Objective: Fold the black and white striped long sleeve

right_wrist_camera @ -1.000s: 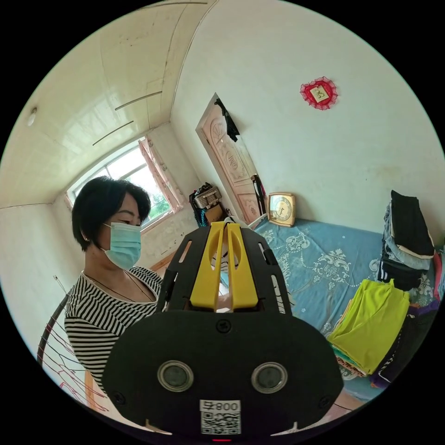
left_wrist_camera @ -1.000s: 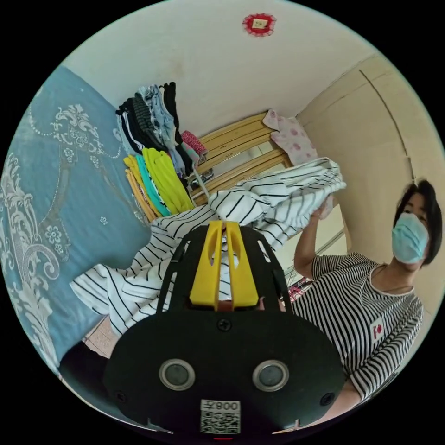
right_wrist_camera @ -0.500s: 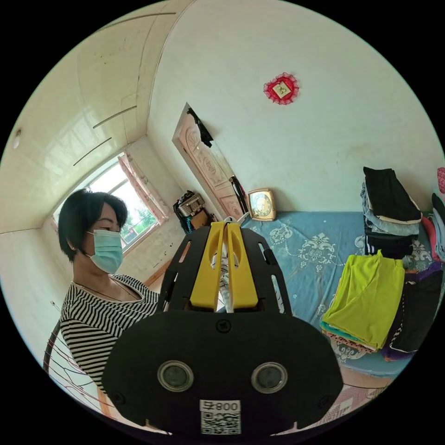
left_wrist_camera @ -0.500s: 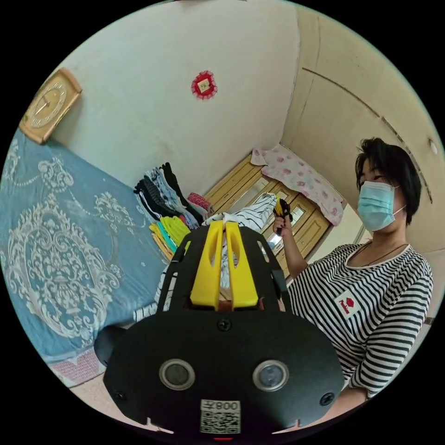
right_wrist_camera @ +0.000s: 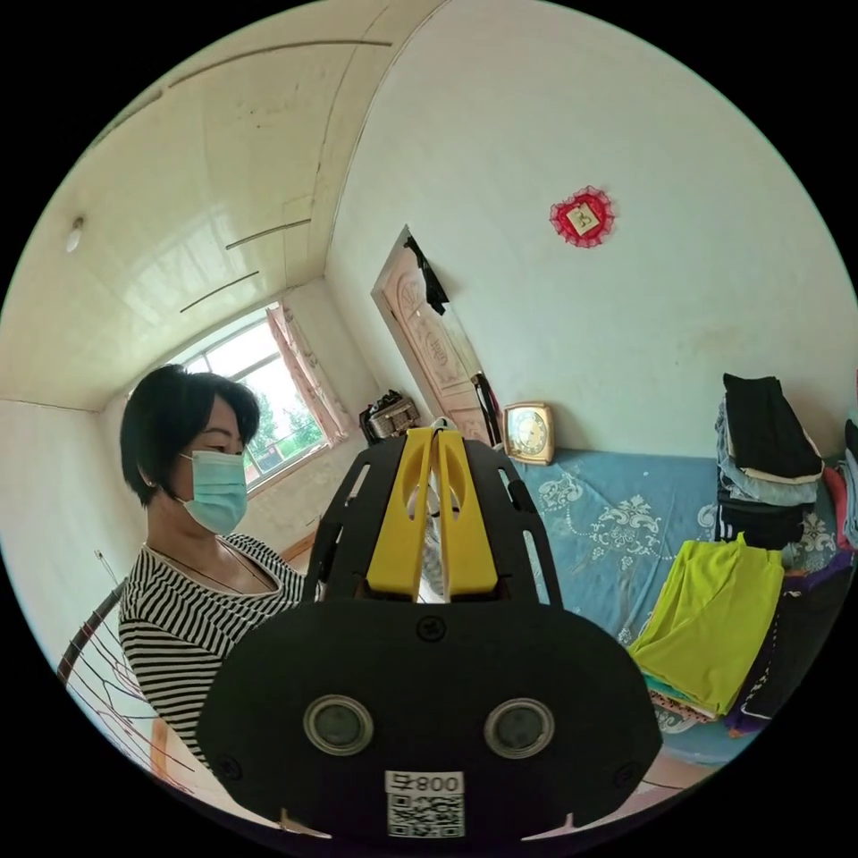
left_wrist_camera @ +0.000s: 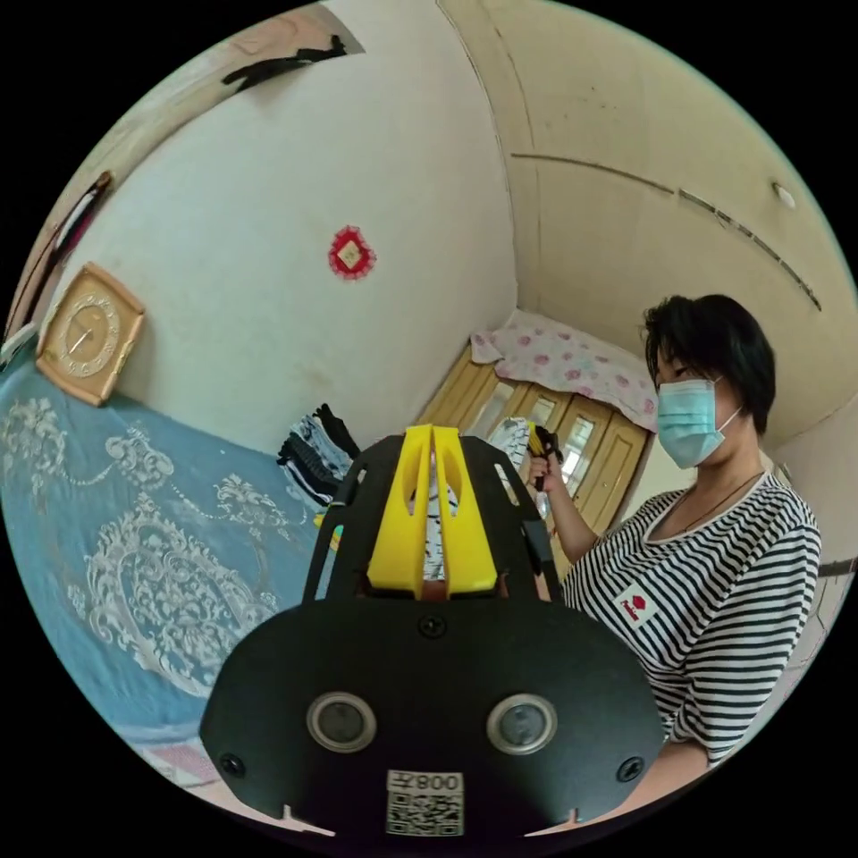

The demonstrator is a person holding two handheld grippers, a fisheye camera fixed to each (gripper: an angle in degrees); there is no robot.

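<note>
One striped long sleeve (left_wrist_camera: pixel 434 536) was up in the air, pinched btwn both yellow jaws of the left gripper (left_wrist_camera: pixel 433 435) and the right gripper (right_wrist_camera: pixel 435 435) too (2 grippers, each clamped on fabric). Behind: one clock (right_wrist_camera: pixel 527 433), one blue bedspread (right_wrist_camera: pixel 617 518), 1 lime folded stack (right_wrist_camera: pixel 710 617).

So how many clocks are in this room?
1. A single gold-framed clock leans against the white wall on the blue bedspread; others may sit outside both views.

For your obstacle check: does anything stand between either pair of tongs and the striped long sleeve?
Nothing visible does. The left tongs and right tongs each already pinch the striped long sleeve directly between their jaws.
</note>
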